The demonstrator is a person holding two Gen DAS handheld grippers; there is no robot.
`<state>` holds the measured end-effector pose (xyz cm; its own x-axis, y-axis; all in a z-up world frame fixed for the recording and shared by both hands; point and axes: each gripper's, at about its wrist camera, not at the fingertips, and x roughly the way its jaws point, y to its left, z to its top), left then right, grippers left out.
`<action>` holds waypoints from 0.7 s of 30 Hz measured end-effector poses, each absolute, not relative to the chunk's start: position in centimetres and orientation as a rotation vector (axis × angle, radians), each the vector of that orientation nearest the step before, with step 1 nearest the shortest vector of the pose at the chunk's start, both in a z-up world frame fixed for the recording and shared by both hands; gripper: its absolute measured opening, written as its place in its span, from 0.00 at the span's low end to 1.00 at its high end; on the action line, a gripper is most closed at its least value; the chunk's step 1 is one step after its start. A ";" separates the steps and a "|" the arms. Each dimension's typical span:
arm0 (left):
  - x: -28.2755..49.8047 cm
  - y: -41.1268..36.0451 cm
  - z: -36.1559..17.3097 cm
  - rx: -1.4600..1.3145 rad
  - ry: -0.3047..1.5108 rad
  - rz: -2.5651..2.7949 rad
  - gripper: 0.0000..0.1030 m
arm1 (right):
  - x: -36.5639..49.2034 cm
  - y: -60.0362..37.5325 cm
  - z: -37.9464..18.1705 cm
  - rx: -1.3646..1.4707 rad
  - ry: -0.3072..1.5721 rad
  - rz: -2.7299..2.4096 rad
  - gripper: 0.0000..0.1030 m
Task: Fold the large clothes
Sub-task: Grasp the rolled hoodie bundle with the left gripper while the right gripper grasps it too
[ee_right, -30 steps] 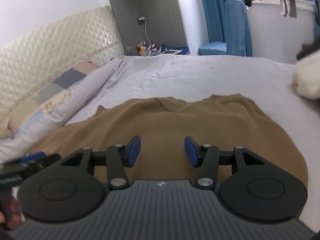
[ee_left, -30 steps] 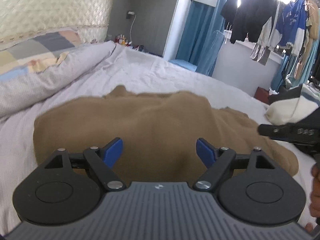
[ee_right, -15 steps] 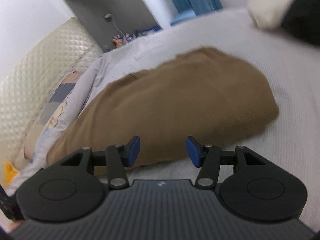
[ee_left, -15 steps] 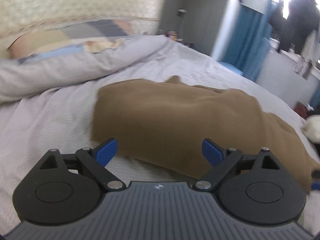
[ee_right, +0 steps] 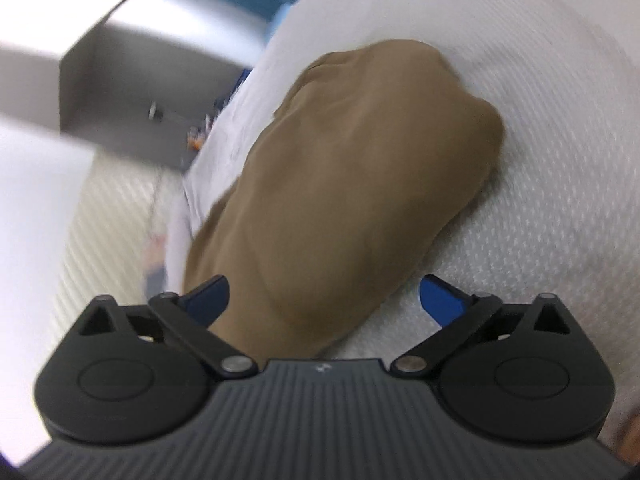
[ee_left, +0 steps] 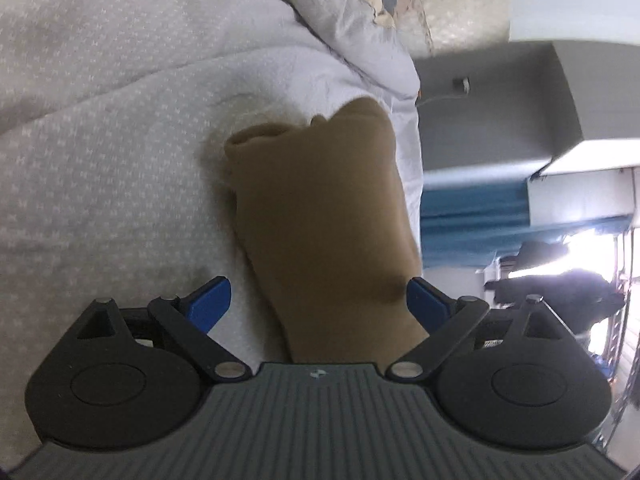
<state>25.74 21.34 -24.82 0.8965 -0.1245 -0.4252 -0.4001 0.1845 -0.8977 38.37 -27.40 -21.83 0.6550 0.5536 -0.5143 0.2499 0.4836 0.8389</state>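
Garment, brown and folded, lies on the pale bedspread below the pillow. We see the left gripper wide open, cloth edge between its fingers, nothing gripped. Right gripper is opening, fingers astride the garment's near end, unclamped; view blurred.

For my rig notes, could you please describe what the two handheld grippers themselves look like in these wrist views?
Both look alike. The left gripper and right gripper each have a grey ribbed body with a small pale logo at its front edge, two round black discs at the sides, black linkage arms with silver pivot pins, and blue fingertips. No cables, sleeves or hands show.
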 end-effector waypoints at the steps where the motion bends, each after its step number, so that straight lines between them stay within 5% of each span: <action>1: 25.9 21.5 -24.8 -1.383 0.455 0.204 0.94 | 38.5 -27.7 -22.4 1.138 0.871 0.190 1.00; 13: 25.7 22.2 -26.5 -1.535 0.382 0.163 0.96 | 41.8 -26.4 -25.5 1.282 0.808 0.044 1.00; 21: 26.1 22.9 -27.9 -1.647 0.332 0.127 0.99 | 42.5 -25.1 -21.9 1.141 0.685 0.238 1.00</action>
